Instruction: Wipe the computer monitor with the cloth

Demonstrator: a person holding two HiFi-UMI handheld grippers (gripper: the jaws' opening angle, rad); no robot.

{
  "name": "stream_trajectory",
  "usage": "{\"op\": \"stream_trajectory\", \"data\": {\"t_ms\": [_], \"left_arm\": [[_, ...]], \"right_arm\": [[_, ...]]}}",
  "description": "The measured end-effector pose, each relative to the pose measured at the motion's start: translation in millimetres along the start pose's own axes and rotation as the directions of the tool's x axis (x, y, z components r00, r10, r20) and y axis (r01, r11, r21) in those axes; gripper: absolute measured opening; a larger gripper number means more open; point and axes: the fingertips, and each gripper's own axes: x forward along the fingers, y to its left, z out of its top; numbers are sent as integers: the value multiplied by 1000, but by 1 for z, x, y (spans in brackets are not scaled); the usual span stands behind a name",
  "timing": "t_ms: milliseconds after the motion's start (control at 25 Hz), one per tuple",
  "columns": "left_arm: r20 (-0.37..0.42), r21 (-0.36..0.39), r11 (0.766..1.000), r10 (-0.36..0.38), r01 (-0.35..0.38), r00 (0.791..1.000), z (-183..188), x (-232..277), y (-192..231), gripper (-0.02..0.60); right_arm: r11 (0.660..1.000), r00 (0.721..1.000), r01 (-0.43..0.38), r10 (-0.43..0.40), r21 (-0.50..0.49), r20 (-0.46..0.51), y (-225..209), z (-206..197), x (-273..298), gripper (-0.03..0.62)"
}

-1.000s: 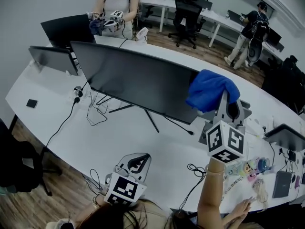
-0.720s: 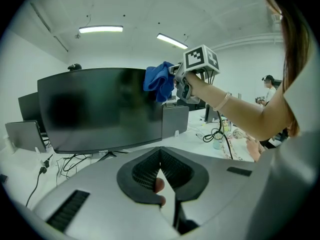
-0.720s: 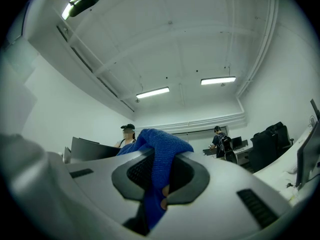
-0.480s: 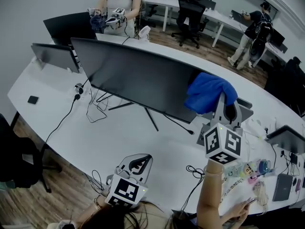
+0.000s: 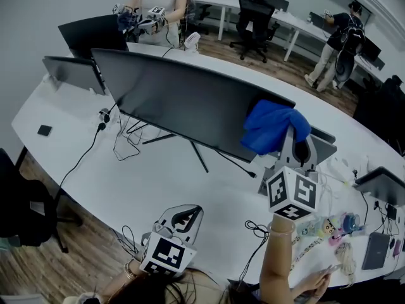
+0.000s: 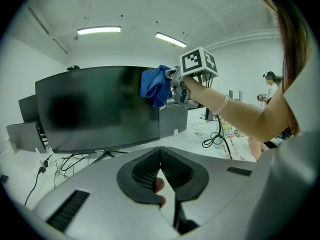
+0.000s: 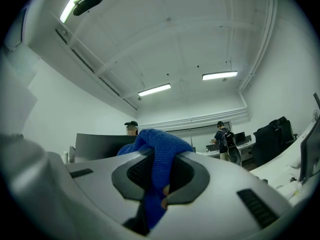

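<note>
A wide black computer monitor (image 5: 183, 103) stands on a white table (image 5: 152, 182); the left gripper view shows its dark screen (image 6: 95, 109). My right gripper (image 5: 288, 139) is raised at the monitor's upper right corner, shut on a blue cloth (image 5: 273, 125) that bunches against that corner. In the right gripper view the cloth (image 7: 159, 151) drapes out of the right gripper (image 7: 161, 186). From the left gripper view, the cloth (image 6: 155, 86) lies on the screen's top right edge. My left gripper (image 5: 182, 220) is low near the table's front edge, shut and empty (image 6: 161, 186).
Two smaller monitors (image 5: 71, 73) stand at the far left. Cables (image 5: 126, 139) trail under the big monitor's stand (image 5: 193, 154). Small items (image 5: 332, 225) and another screen (image 5: 380, 182) crowd the right end. A person (image 5: 155, 2) stands behind the table; office chairs (image 5: 253, 14) stand farther back.
The right gripper and the blue cloth have shifted slightly left and down along the monitor's right top corner. The left gripper has stayed where it was.
</note>
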Motion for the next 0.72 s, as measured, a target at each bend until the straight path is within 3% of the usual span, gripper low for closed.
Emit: {"op": "stream_trajectory", "data": {"t_ms": [720], "left_arm": [[-4,6,1000,-21,21,1000,0,5,4,8]], "right_arm": [[1000,999,25,-24,17,-48,-1,-37,-3,51]]}}
